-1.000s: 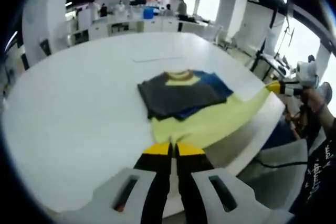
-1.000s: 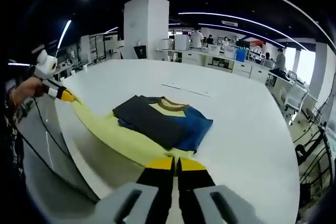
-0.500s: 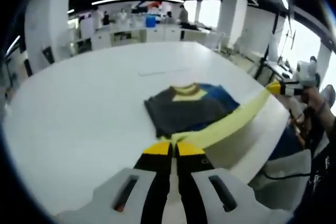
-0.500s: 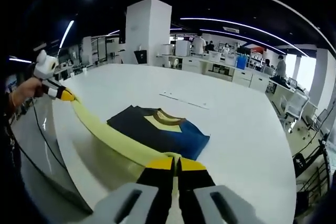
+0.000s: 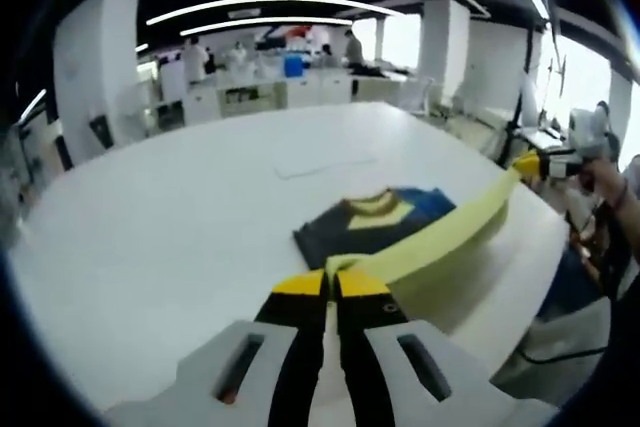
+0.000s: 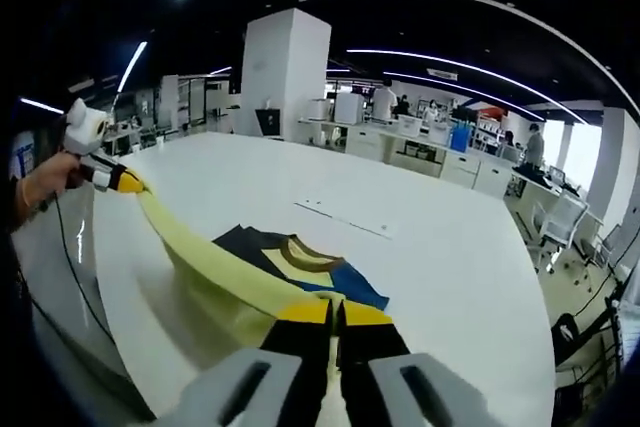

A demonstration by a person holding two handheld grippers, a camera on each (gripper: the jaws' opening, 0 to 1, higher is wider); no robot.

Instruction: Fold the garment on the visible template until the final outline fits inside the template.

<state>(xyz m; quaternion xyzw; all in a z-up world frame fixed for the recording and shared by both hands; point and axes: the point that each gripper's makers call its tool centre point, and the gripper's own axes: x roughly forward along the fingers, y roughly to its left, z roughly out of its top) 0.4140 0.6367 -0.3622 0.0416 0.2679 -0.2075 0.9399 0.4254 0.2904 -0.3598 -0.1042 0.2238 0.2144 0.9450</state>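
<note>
On the big white table the T-shirt is partly folded: the dark grey, blue and yellow upper part with the collar lies flat, and its pale yellow hem edge is lifted off the surface, pulled into a taut band between the two grippers.

Left gripper has its yellow-tipped jaws pinched together on one corner of that hem, right at the near edge of the shirt. Over on the right of the left gripper view you can see the other end of the band held up past the table edge, with a person's hand around the tool.

Same story from the other side: the right gripper is clamped tight on its corner of the T-shirt, and the hem edge runs up to the left gripper at far left, held in a hand.

Compared with a second ago, the yellow part isn't lying spread on the table any more; it's been raised and stretched into a narrow strip, and it now hangs over the near part of the folded shirt, so less of the grey and blue shows. Both views have also risen a bit.

A thin strip lies on the table beyond the shirt. Desks and people sit far back in the office.
</note>
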